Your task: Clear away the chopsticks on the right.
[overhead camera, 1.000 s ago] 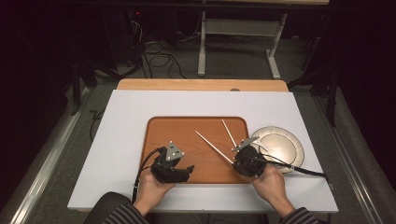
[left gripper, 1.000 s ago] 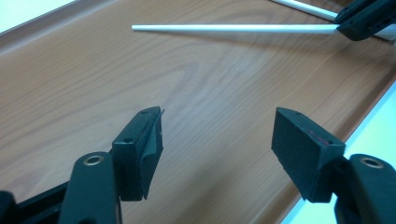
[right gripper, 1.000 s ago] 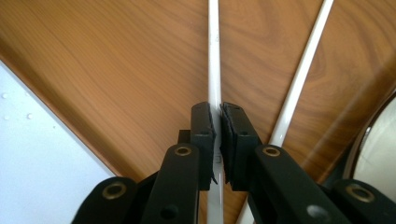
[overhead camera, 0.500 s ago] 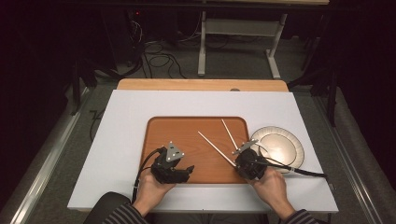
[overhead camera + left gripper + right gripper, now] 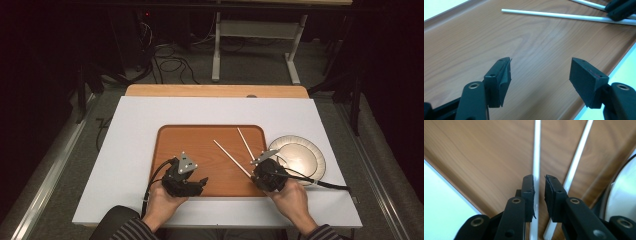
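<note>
Chopsticks on tray, right tongs closing round one

Chopsticks (image 5: pixel 231 158) lie on wooden tray (image 5: pixel 200 140), plate (image 5: pixel 305 160) just beside. My right gripper (image 5: pixel 538 185) straddles one stick, jaws nearly together w/ slim gaps. My left gripper (image 5: pixel 540 72) hangs over bare tray, jaws wide apart.

Two thin white chopsticks (image 5: pixel 231 157) lie splayed on the brown wooden tray (image 5: pixel 200 142), one seemingly between the right jaws.
</note>
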A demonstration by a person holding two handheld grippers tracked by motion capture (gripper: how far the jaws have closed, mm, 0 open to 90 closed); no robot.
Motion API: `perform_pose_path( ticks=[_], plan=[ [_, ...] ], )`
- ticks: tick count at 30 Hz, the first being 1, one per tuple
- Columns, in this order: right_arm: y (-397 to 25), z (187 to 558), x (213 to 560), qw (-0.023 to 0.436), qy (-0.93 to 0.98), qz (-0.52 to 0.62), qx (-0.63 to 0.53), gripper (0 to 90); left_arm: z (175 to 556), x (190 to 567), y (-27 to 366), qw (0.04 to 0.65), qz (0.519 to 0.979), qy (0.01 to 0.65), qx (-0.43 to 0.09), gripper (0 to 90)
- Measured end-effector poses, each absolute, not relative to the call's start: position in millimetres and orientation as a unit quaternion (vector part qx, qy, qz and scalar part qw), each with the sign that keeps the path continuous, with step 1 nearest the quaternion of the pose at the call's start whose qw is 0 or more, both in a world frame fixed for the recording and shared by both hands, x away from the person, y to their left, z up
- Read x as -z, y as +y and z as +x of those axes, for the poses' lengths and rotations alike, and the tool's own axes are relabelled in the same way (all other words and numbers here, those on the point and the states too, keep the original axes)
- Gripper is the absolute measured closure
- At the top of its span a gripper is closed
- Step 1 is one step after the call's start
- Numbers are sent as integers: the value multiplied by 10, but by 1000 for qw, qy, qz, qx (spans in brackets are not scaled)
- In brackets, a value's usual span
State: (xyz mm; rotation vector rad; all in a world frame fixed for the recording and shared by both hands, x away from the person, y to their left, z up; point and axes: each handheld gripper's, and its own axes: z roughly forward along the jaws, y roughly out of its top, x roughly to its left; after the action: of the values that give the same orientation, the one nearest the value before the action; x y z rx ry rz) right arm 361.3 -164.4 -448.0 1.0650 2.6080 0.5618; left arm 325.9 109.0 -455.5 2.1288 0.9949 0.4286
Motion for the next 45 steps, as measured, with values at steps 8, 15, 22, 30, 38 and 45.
perform_pose_path(
  ticks=[8, 15, 22, 30, 38, 45],
  plan=[
    [-1522, 3662, 4531, 98, 905, 347, -226, 877, 3259, 4563, 1079, 365, 830, 387, -167, 339],
    [-1493, 3752, 4602, 113, 901, 357, -221, 881, 3254, 4558, 1086, 366, 830, 386, -168, 339],
    [-1544, 3788, 4595, 141, 896, 368, -204, 879, 3250, 4553, 1089, 366, 830, 387, -168, 339],
    [-1571, 3811, 4593, 146, 893, 375, -200, 878, 3251, 4553, 1091, 366, 829, 387, -168, 339],
    [-1578, 3818, 4591, 142, 893, 377, -201, 869, 3251, 4552, 1092, 367, 829, 388, -168, 339],
    [-1583, 3807, 4586, 142, 894, 372, -205, 846, 3250, 4552, 1092, 367, 829, 388, -167, 338]
  ],
)
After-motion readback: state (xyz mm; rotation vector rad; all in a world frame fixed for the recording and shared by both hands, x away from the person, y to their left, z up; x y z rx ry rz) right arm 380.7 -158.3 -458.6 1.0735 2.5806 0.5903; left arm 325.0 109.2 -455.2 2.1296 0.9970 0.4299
